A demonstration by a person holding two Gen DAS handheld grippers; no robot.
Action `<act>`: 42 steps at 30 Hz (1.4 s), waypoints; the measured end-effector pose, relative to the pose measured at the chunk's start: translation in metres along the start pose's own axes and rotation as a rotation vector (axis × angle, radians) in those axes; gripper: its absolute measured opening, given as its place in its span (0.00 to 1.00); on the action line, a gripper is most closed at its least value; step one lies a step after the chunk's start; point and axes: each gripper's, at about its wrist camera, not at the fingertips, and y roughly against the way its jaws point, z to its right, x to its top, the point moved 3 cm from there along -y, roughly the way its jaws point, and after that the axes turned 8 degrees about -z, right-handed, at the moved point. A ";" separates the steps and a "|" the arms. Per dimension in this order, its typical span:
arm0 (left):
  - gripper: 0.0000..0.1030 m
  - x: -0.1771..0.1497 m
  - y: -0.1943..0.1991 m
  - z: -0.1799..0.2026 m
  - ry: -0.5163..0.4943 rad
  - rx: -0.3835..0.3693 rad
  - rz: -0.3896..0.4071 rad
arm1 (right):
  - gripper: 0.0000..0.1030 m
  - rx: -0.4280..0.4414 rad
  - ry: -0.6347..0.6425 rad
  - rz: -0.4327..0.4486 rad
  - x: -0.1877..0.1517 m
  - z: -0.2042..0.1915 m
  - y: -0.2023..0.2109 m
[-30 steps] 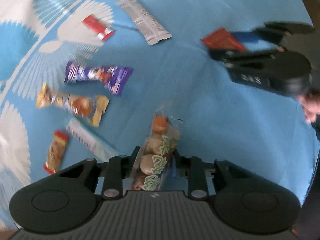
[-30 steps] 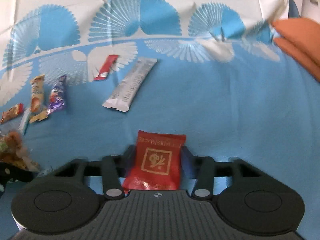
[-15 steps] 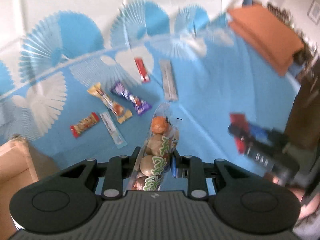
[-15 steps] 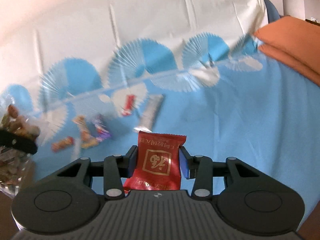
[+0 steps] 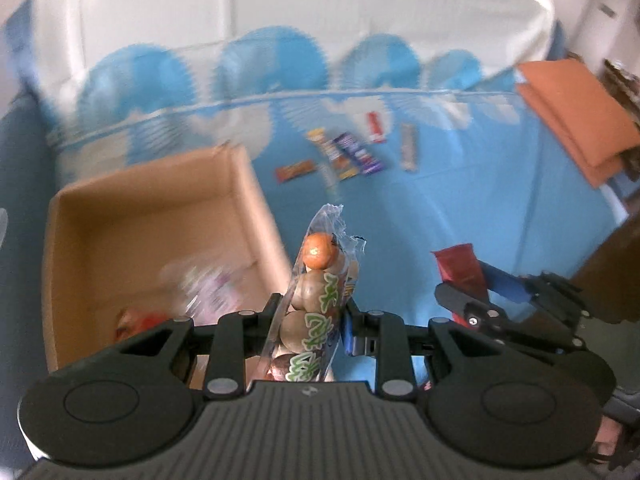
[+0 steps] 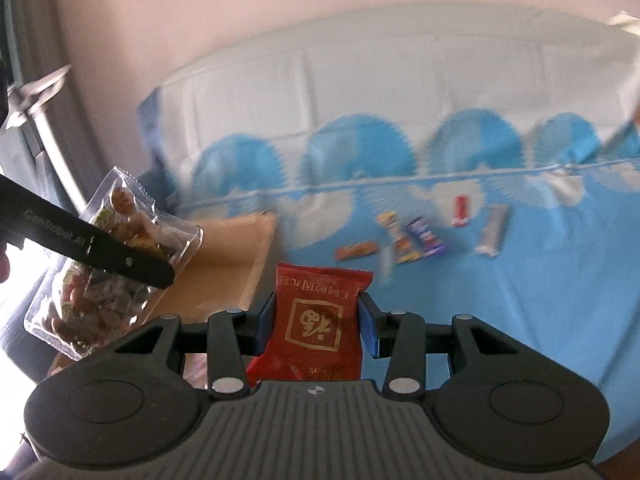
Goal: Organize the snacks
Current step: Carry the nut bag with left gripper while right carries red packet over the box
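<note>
My left gripper (image 5: 314, 322) is shut on a clear bag of round snacks (image 5: 316, 304) and holds it in the air beside the right wall of an open cardboard box (image 5: 248, 200). The bag also shows in the right wrist view (image 6: 116, 264), at the left over the box (image 6: 236, 264). My right gripper (image 6: 318, 320) is shut on a red packet (image 6: 316, 320) and hangs above the blue cloth, right of the box. It shows in the left wrist view (image 5: 480, 292) with the red packet (image 5: 456, 266). Several small snack bars (image 5: 348, 152) lie on the cloth farther back.
The box holds a few wrapped snacks (image 5: 200, 292). The blue and white cloth (image 5: 460, 208) covers the surface. Folded orange cloth (image 5: 576, 116) lies at the far right. A silver bar (image 6: 492, 232) and a small red bar (image 6: 460, 210) lie among the loose snacks.
Both grippers have lifted and pulled back to the left with their packets. The cardboard box has come into view, and the loose snacks now lie farther away.
</note>
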 end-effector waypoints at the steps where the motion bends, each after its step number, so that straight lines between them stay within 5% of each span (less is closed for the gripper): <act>1: 0.31 -0.013 0.005 -0.008 0.028 0.005 -0.013 | 0.44 0.019 0.006 -0.014 -0.004 -0.011 0.003; 6: 0.31 -0.064 0.025 -0.043 0.122 0.003 -0.026 | 0.44 0.074 0.115 -0.068 -0.020 -0.069 0.010; 15: 0.31 -0.111 0.045 -0.082 0.215 -0.002 -0.001 | 0.44 0.061 0.268 -0.090 -0.033 -0.125 0.019; 26: 0.31 -0.113 0.060 -0.116 0.285 -0.004 0.057 | 0.45 0.030 0.335 -0.088 -0.031 -0.145 0.021; 42: 0.31 -0.038 0.043 -0.139 0.338 0.013 0.151 | 0.45 0.024 0.326 -0.061 0.013 -0.145 -0.033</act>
